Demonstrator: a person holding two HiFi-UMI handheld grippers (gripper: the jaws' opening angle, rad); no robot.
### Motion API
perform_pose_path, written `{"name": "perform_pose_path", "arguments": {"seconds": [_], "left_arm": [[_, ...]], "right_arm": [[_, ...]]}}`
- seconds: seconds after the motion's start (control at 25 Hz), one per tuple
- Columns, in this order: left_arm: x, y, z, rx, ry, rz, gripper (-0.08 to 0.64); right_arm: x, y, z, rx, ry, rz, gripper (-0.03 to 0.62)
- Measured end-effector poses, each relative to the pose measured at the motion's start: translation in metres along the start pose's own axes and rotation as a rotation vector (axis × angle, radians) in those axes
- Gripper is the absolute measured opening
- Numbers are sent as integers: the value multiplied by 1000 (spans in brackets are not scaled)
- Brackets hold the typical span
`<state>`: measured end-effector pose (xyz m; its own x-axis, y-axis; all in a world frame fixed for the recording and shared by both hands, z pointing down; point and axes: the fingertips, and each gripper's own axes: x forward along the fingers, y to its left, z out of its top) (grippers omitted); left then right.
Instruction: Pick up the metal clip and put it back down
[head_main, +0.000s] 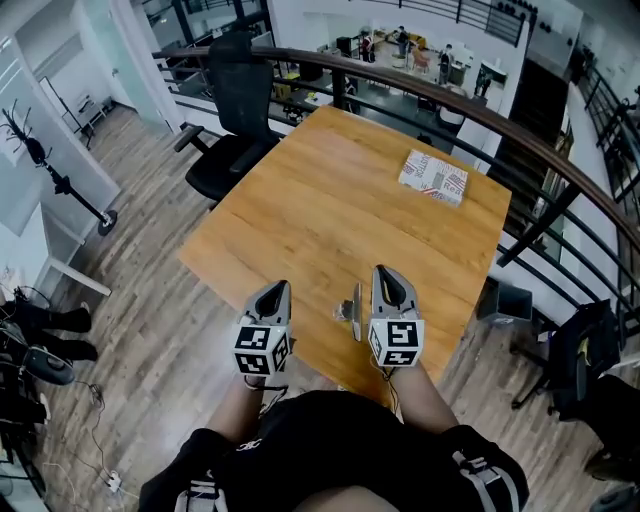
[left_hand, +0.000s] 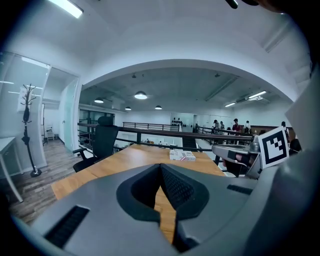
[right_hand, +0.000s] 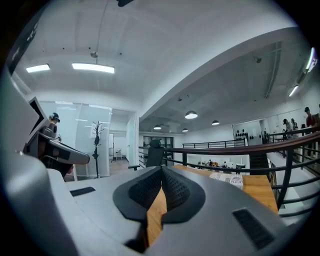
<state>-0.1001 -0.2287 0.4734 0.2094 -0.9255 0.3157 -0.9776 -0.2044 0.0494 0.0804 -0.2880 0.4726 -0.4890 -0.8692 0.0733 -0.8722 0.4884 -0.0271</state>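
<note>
At the near edge of the wooden table (head_main: 330, 200), seen from the head view, the metal clip (head_main: 351, 307) sits between the two tools. It's just beside the right gripper (head_main: 385, 272) and a bit further from the left gripper (head_main: 278, 288). Can't tell if it actually touches the right one. Funny thing is, neither gripper view shows the clip at all. — A

Yeah, both of those look out over the tabletop past it. What they do give you is the jaws. The left pair meets at the tips and so does the right pair. Nothing's pinched in either, just a sliver of wood showing through the gap. The left gripper view also catches the right gripper off to its side. — B

What's around it? — A

A red-and-white packet (head_main: 434, 177) near the far corner, well apart from the clip. There's a black office chair (head_main: 235, 110) at the table's left side. A dark railing (head_main: 520, 140) curves round the far side, and a coat stand (head_main: 55, 175) is on the floor at left. A few people (left_hand: 235, 125) far off beyond the railing. — B
</note>
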Motion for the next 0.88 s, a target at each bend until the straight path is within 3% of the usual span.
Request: {"name": "perform_pose_path", "arguments": {"seconds": [0.28, 0.52, 0.72, 0.88], "left_arm": [[31, 13, -15, -2, 45, -78, 14], [45, 27, -8, 10, 26, -157, 14], [50, 43, -9, -6, 18, -189, 14], [57, 63, -21, -33, 30, -180, 14]], "right_arm": [[19, 2, -23, -9, 59, -45, 17], [25, 14, -38, -29, 105, -111, 17], [38, 26, -51, -63, 132, -113, 18], [56, 43, -67, -50, 146, -43, 140]]}}
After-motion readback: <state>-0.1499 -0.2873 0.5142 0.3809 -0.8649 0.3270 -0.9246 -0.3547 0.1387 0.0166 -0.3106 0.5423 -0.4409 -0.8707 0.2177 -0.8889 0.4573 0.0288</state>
